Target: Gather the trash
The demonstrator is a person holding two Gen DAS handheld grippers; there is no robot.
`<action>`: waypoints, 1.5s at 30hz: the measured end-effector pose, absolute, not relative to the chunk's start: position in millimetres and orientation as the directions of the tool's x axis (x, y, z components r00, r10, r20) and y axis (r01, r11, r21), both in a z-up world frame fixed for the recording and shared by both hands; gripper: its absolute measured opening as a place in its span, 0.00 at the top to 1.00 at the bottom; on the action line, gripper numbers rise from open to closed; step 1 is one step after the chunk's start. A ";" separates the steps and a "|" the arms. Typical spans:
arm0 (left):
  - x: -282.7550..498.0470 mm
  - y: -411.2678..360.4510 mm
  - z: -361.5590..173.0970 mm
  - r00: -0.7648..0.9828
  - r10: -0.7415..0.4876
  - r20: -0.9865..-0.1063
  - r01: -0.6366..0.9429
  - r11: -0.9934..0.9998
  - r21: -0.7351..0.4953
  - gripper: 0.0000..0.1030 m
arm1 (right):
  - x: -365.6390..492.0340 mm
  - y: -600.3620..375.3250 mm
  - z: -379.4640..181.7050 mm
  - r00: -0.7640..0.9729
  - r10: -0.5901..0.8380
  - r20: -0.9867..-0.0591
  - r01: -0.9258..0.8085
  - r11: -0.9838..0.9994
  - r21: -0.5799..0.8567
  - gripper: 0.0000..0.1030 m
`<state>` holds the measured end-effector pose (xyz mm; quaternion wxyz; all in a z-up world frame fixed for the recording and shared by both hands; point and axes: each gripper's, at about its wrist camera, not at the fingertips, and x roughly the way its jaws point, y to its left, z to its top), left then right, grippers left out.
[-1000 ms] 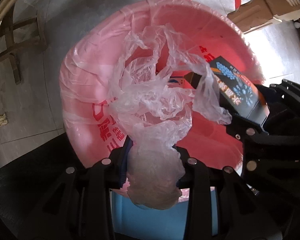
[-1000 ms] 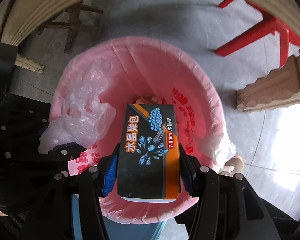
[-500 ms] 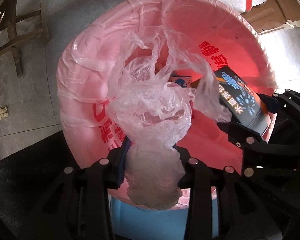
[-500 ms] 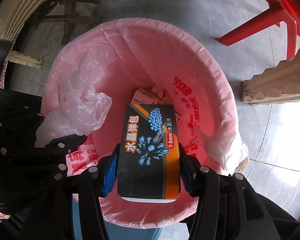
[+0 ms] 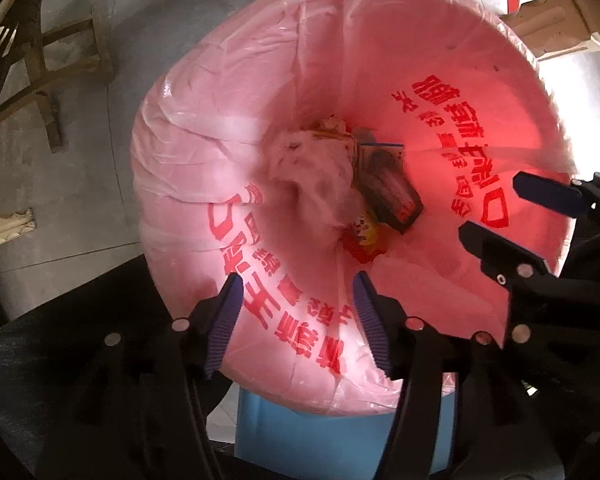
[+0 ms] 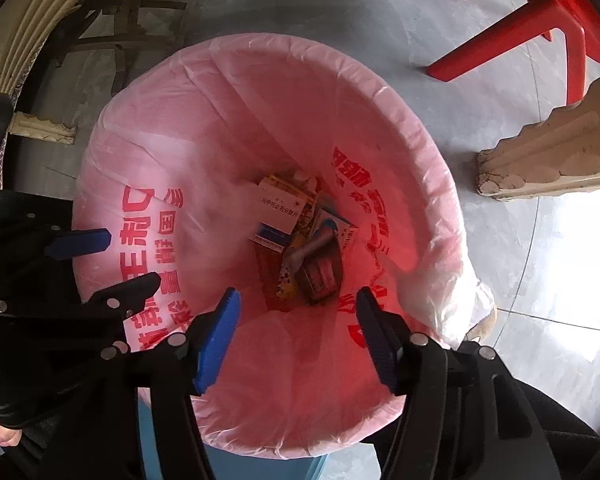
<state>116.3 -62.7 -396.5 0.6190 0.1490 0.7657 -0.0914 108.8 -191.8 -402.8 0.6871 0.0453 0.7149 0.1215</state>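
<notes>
1. Left gripper hangs over the pink-lined round trash bin, pointing steeply down; its jaws have just been opening, now stand apart, nothing between them.
2. Right gripper sits beside it over the same bin; its jaws have also just been opening, now apart and empty.
3. Crumpled clear plastic bag lies at the bin bottom in the left wrist view, blurred, on the other trash.
4. Dark rectangular cardboard box with orange edge lies at the bottom, tilted, blurred, touching the other cartons.
5. White and blue medicine carton lies just beside the dark box, partly under it.
6. Pink liner carries red printed characters on its inner wall.
7. Blue bin body shows under the liner's folded rim.
8. Red plastic stool stands on grey tile floor, well apart from the bin.
9. Carved beige furniture foot stands near the stool.
</notes>
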 end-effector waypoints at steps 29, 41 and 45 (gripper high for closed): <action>112.0 -63.9 -385.7 -0.143 0.158 -0.977 0.345 0.933 0.100 0.33 | 101.6 -198.4 -383.2 0.007 0.230 -0.973 -0.078 0.970 0.229 0.40; 90.7 -53.1 -306.2 0.064 0.116 -0.991 0.267 0.955 0.129 0.28 | 70.6 -206.0 -295.6 0.236 0.220 -0.946 -0.055 0.975 0.213 0.35; 82.9 -49.4 -241.1 0.242 0.079 -0.967 0.218 0.967 0.134 0.28 | 59.3 -210.6 -234.7 0.415 0.176 -0.893 -0.048 0.984 0.171 0.35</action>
